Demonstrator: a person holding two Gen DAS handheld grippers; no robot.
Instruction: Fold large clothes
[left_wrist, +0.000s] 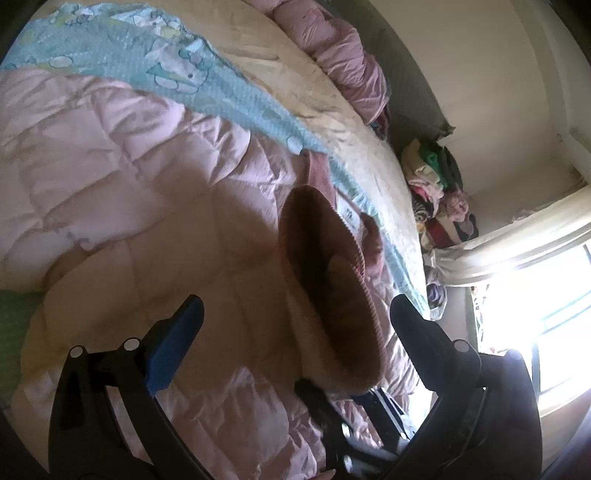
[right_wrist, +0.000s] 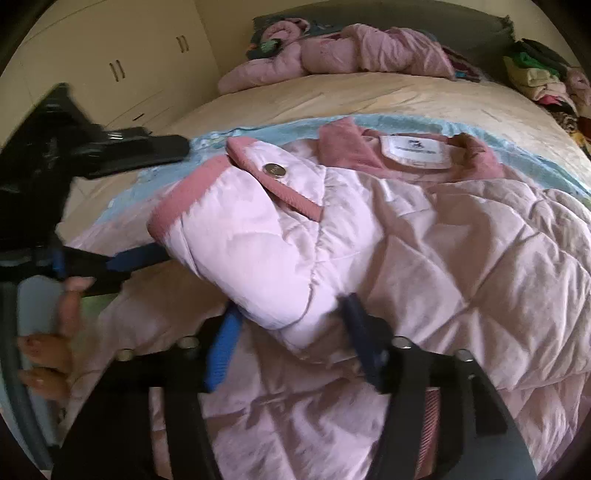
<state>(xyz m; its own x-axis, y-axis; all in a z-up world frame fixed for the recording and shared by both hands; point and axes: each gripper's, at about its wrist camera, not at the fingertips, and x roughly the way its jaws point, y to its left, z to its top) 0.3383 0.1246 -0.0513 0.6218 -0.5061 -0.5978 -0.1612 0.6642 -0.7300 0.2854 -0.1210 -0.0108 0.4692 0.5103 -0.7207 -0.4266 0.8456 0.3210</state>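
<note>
A pale pink quilted jacket (right_wrist: 461, 240) lies spread on the bed, its darker pink collar and white label (right_wrist: 417, 151) facing the far side. One sleeve (right_wrist: 258, 240), with a pink cuff band and a snap button tab (right_wrist: 272, 170), is folded in over the body. My right gripper (right_wrist: 290, 304) is open, and the sleeve lies between its fingers. My left gripper (left_wrist: 297, 301) is open wide, facing the shadowed cuff opening (left_wrist: 325, 295). From the right wrist camera the left gripper (right_wrist: 175, 201) sits at the cuff end, with a hand (right_wrist: 55, 332) on its handle.
A light blue printed blanket (left_wrist: 184, 74) lies under the jacket on a cream sheet (right_wrist: 332, 96). Another pink padded garment (right_wrist: 369, 51) is bunched at the head of the bed. A pile of clothes (right_wrist: 535, 81) sits at the far right corner. A wardrobe (right_wrist: 110, 66) stands at left and a bright window (left_wrist: 554, 295) at right.
</note>
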